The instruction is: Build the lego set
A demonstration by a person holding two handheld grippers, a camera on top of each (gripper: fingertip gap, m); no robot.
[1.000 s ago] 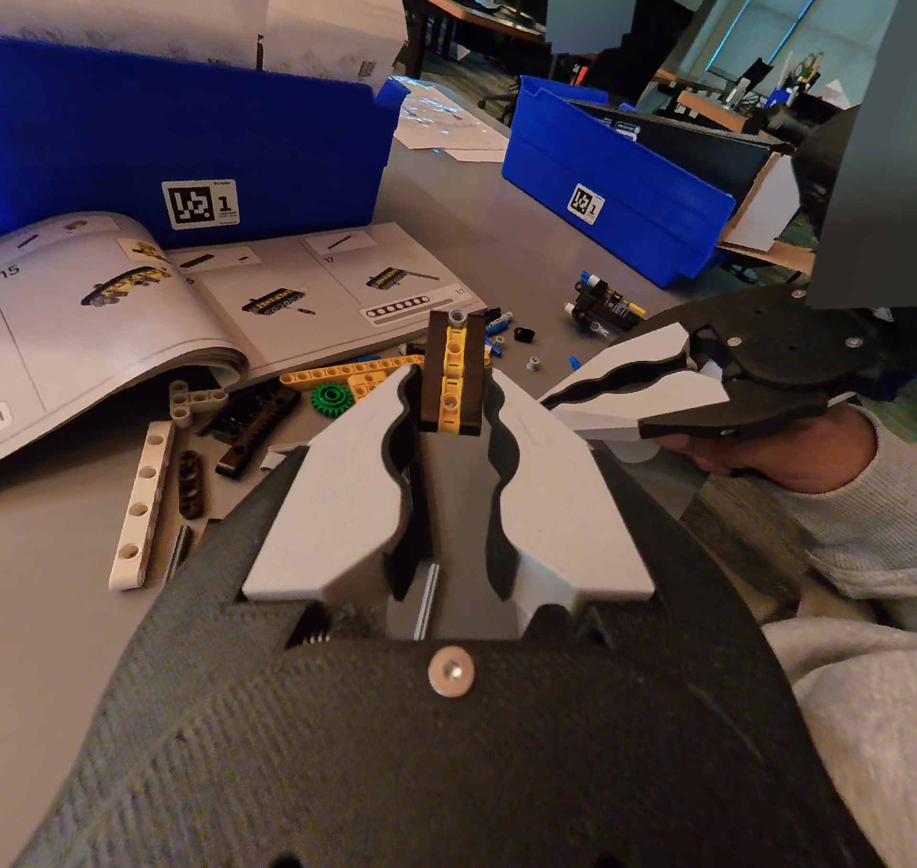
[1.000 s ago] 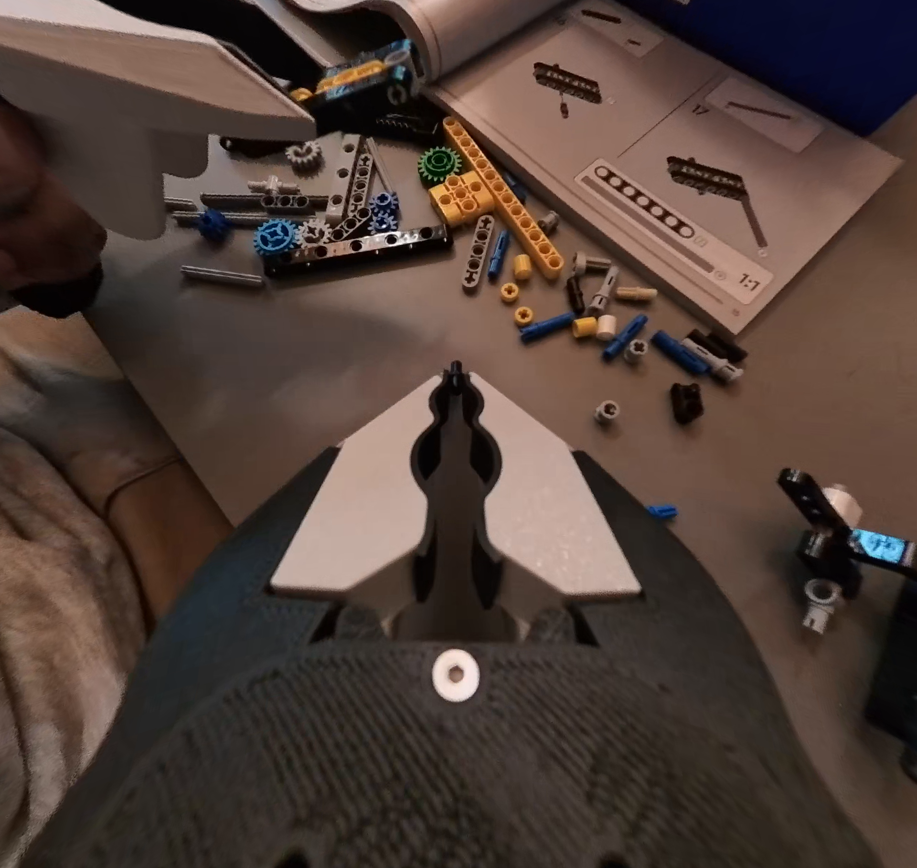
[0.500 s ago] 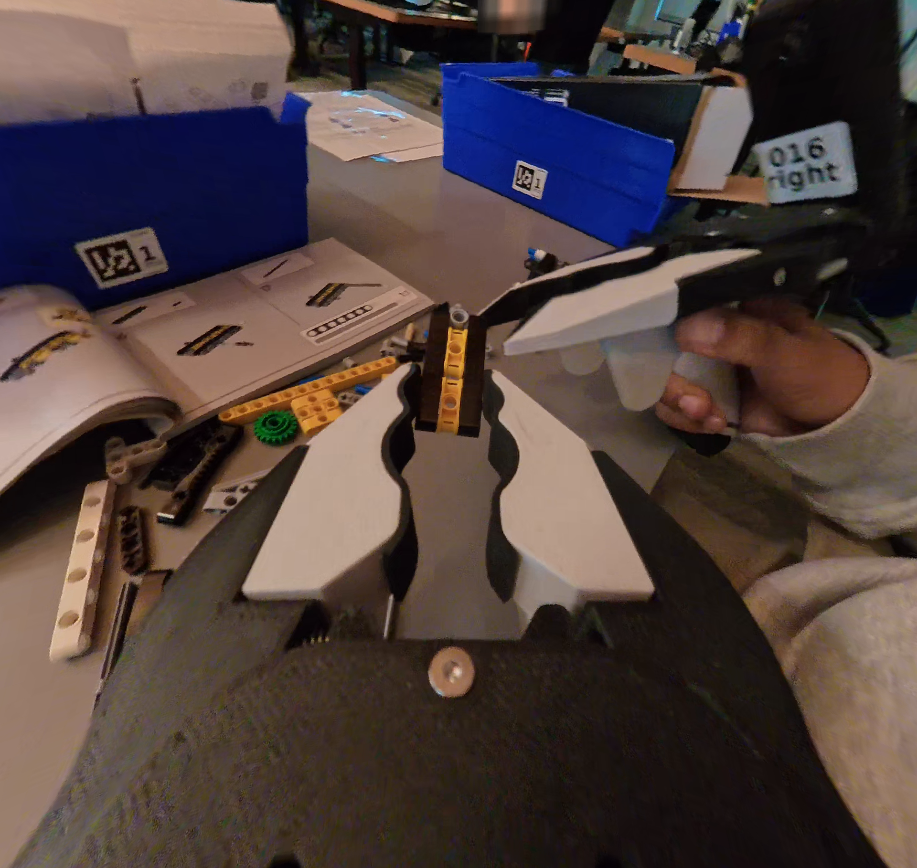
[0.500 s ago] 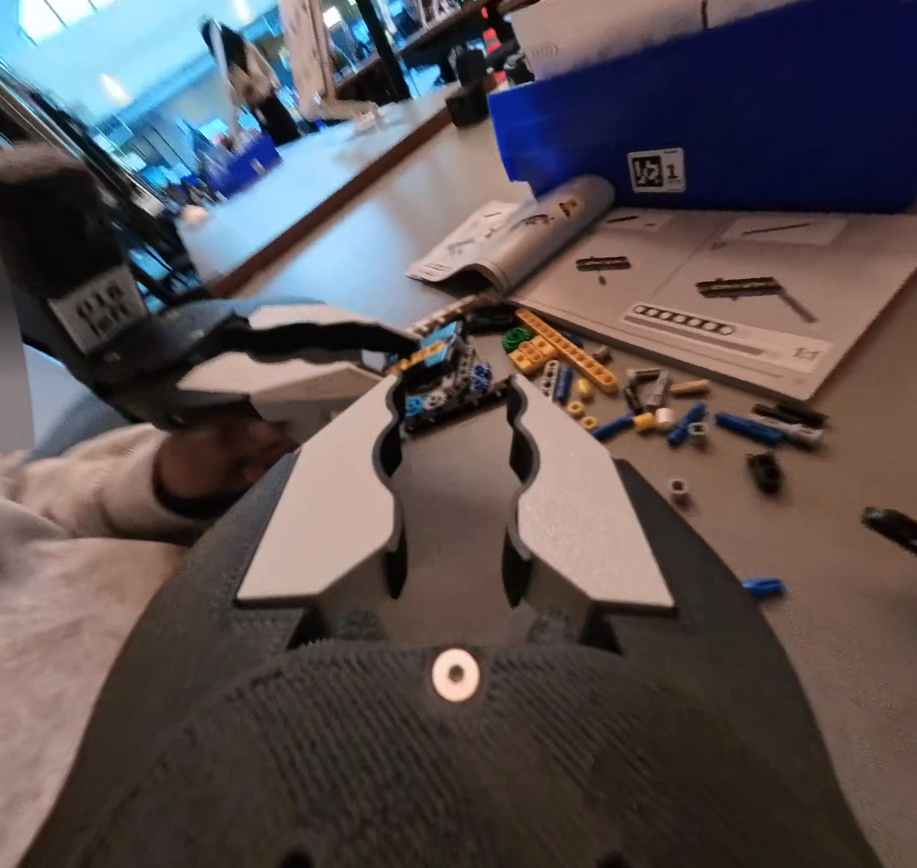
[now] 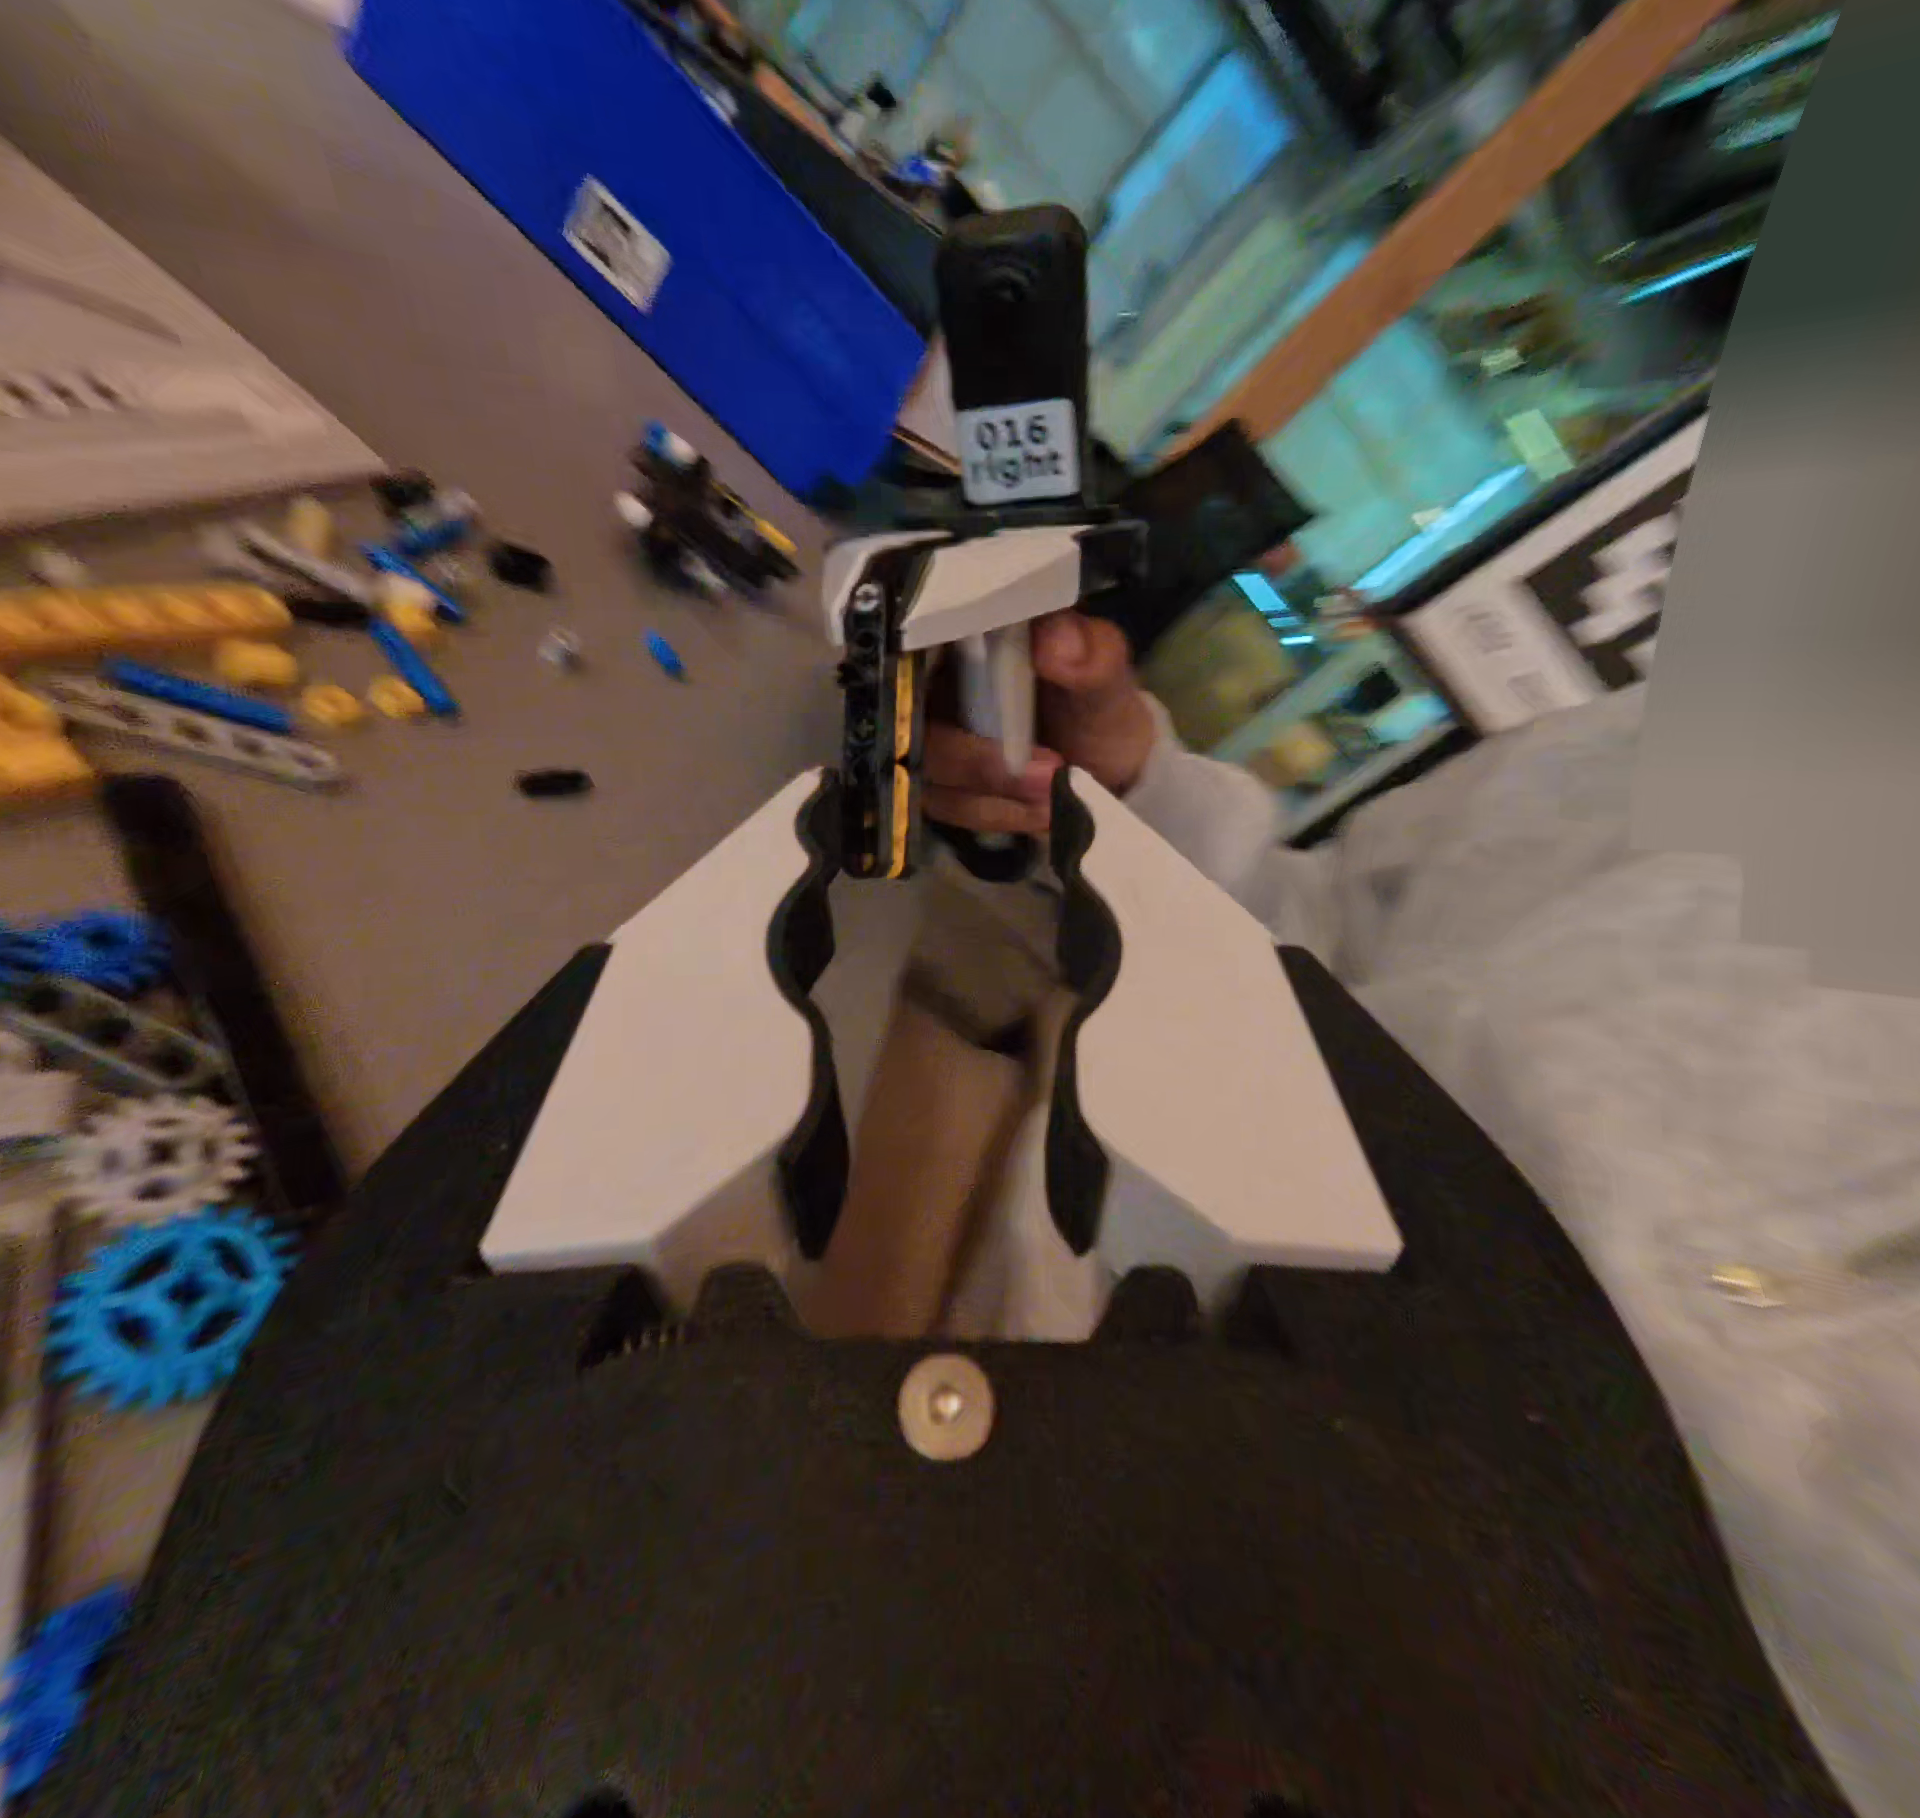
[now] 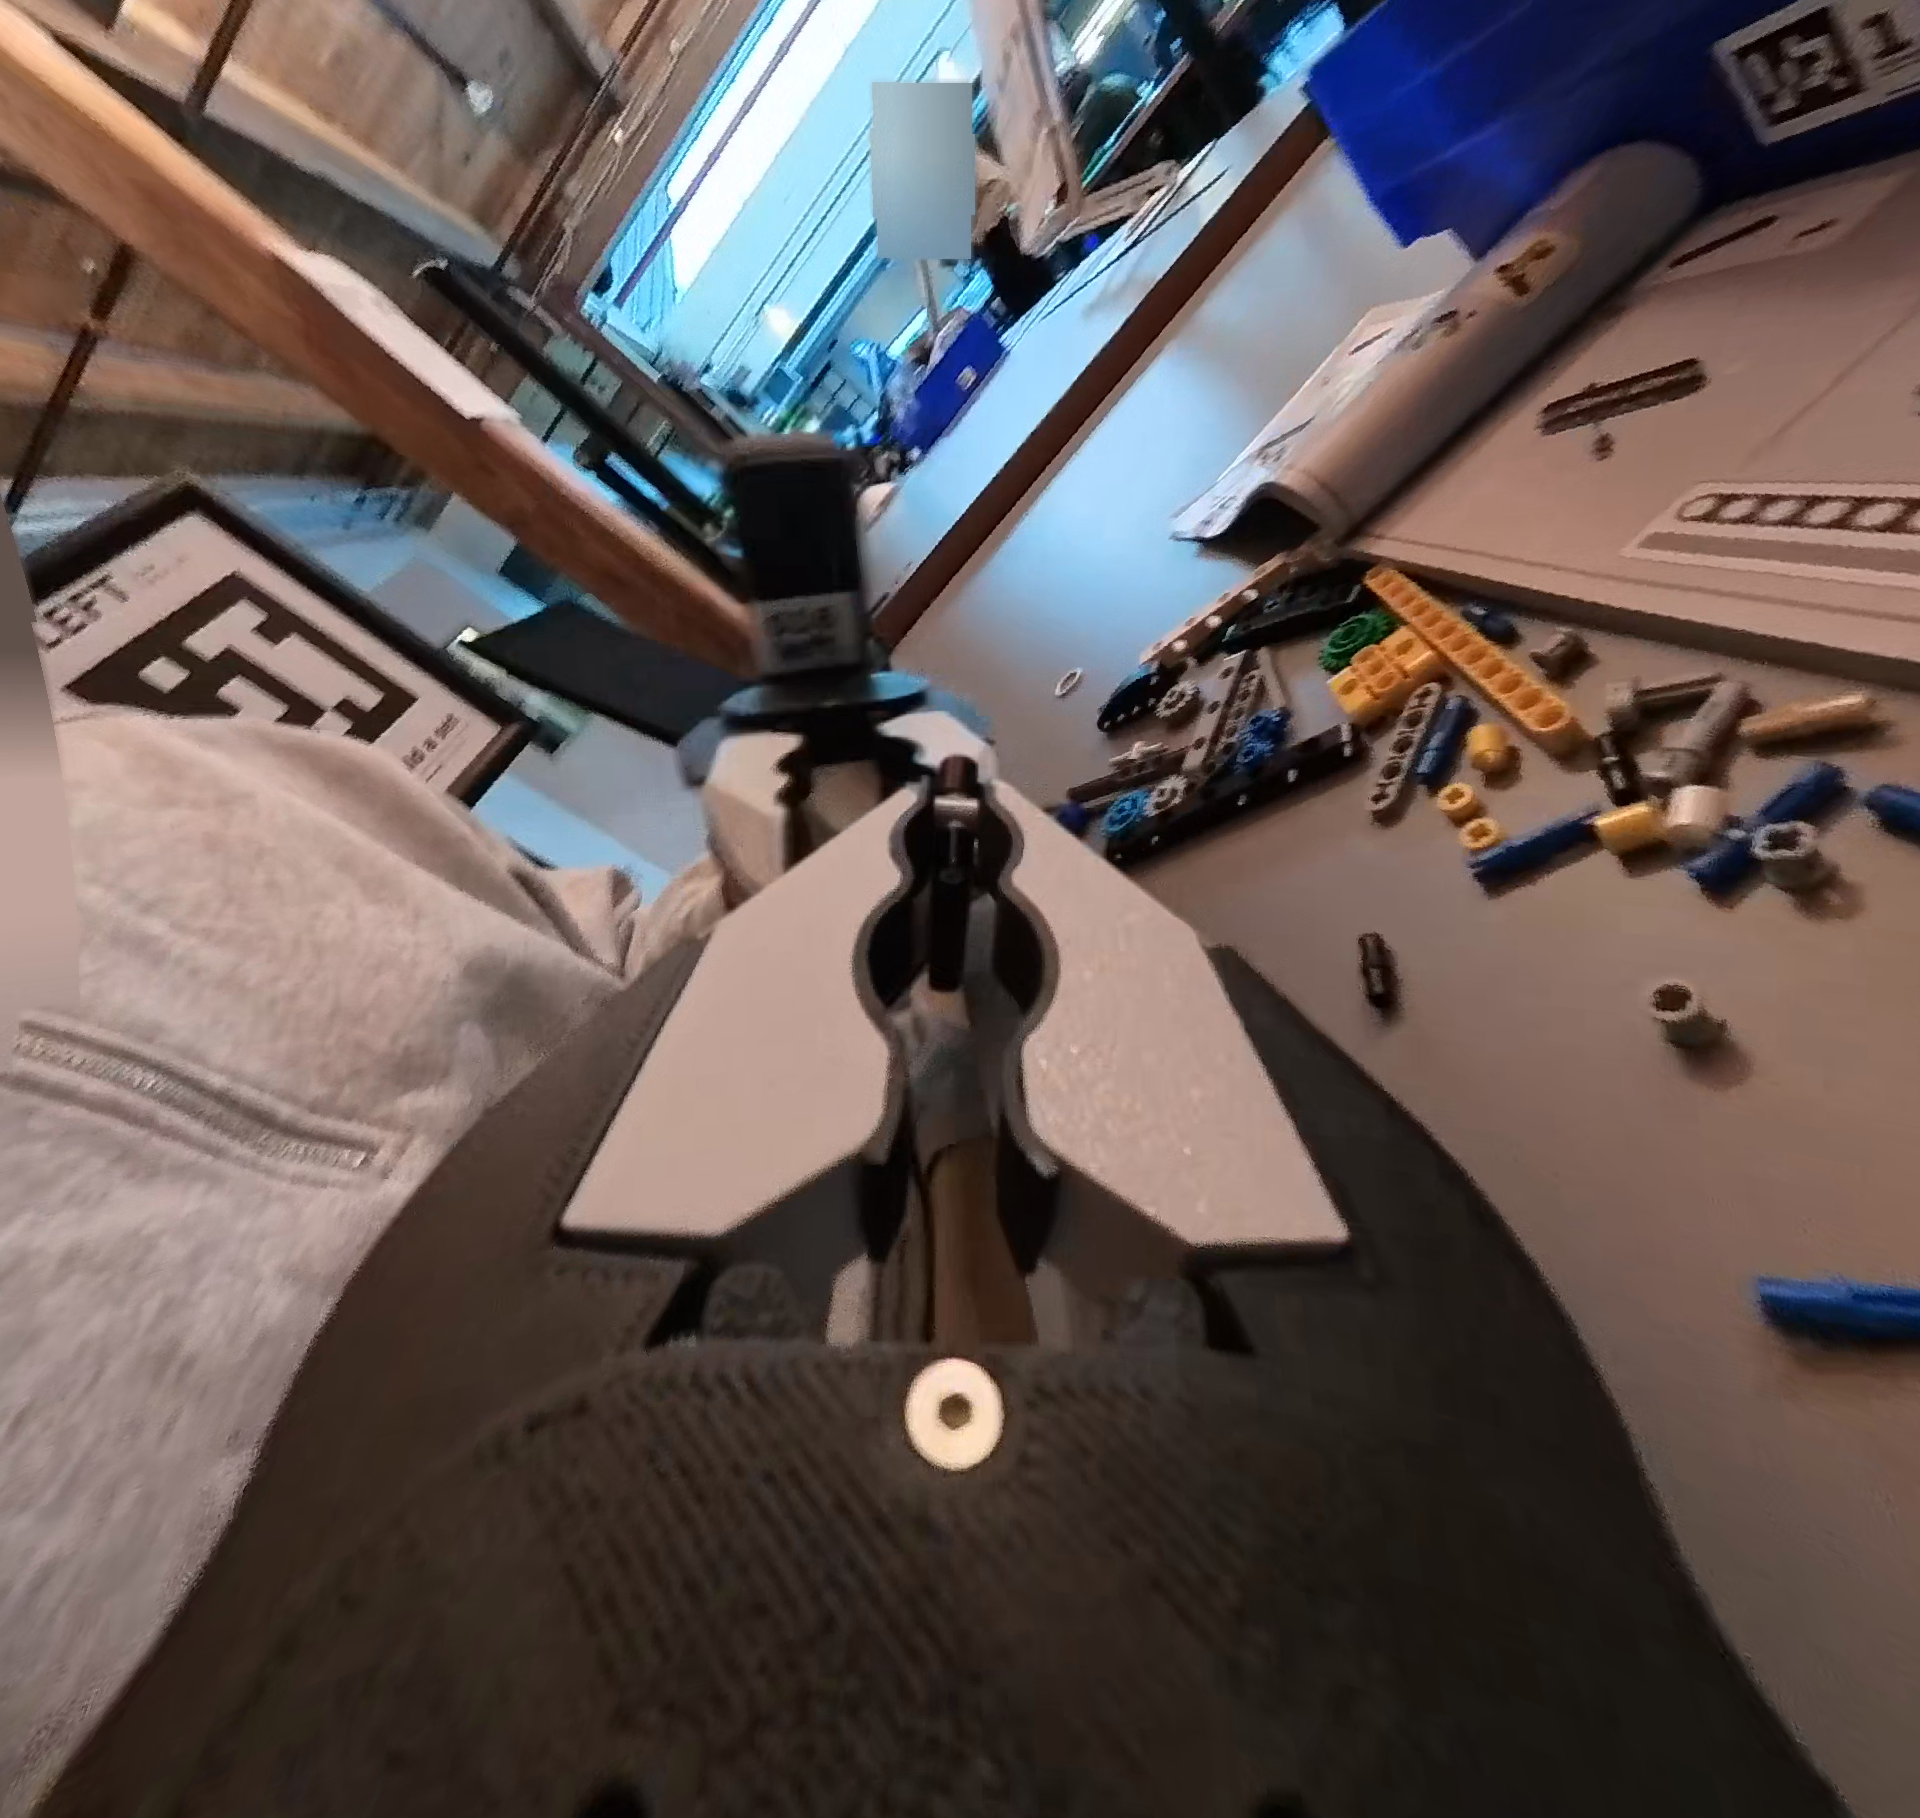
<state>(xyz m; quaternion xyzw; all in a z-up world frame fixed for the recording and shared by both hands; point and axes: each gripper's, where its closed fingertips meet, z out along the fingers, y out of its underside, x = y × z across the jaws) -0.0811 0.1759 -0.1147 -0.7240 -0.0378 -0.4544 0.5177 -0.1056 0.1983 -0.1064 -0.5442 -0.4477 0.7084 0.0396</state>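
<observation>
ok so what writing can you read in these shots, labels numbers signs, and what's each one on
I don't quote writing, so here is only what carries it.
White label on the black camera: sharp print.
White tag on the blue bin: code pattern, clear print.
Black-and-white marker board: large and small print.
Open booklet: too small.
Second camera label: blurred.

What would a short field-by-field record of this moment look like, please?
Left tongs: open, either side of the assembly's lower end
Right tongs: shut on black-and-yellow assembly
Assembly position: held in the air, above the table
Loose parts: yellow beam, blue pins, beside the open booklet
</observation>
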